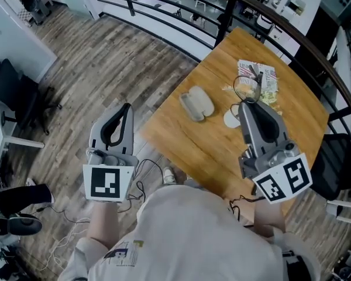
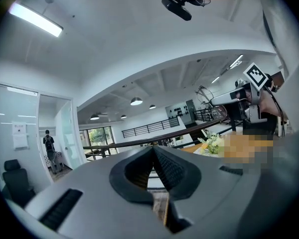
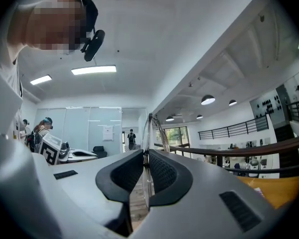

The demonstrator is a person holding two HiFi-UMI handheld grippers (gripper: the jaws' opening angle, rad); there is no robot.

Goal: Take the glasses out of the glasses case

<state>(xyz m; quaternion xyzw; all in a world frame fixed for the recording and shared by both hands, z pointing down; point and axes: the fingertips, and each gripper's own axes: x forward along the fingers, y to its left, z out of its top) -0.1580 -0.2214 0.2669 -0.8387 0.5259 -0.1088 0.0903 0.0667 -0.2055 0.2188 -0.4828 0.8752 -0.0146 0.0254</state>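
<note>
- Wooden square table (image 1: 181, 142): a grey oval glasses case (image 1: 196, 103) lies near its left edge.
- Right gripper (image 1: 244, 102), over the table, pinches thin wire-rimmed glasses (image 1: 246, 87) just right of the case.
- Left gripper (image 1: 127, 108), jaws together and empty, hovers over open plank floor (image 1: 105, 69) beyond the table's edge.

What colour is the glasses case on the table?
Pale grey glasses case; the head view shows it best.

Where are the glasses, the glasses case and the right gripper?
glasses (image 1: 246, 90): head view, on the lens sticking out past the jaws.
glasses case (image 1: 196, 103): head view, middle of its grey top.
right gripper (image 1: 248, 105): head view, between its fingertips, where they pinch the glasses.
</note>
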